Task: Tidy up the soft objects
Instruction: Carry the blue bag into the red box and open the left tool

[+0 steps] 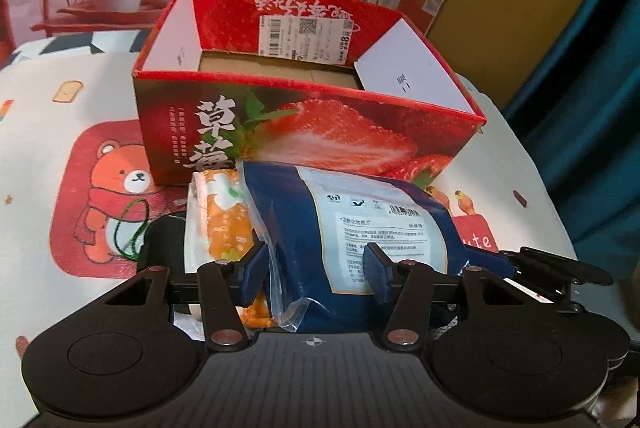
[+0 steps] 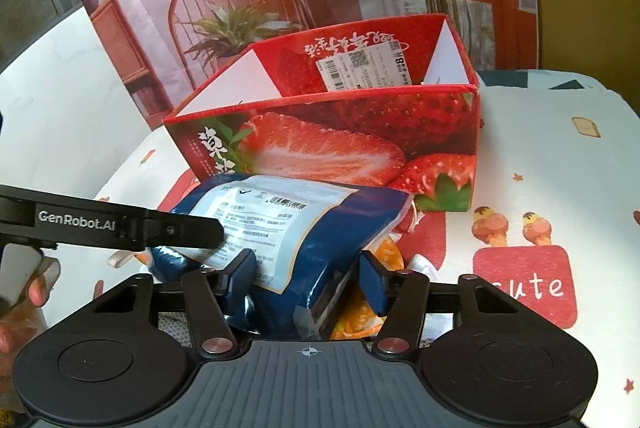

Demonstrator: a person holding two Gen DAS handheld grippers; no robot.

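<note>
Two claws met on one blue pouch [image 1: 360, 228] lying on the patterned surface [image 1: 60, 148], just in front of an open strawberry box [image 1: 304, 132]. The left claw [image 1: 316, 270] had its pads half closed around the pouch's near left part, one pad by the clear zip edge. The right claw [image 2: 308, 278] straddled the pouch's near right end, jaws at a similar middle width; whether either truly pinched was unclear. The pouch's long axis ran crosswise to both claws. An orange packet [image 1: 220, 224] lay beneath it. The box sat directly beyond.
</note>
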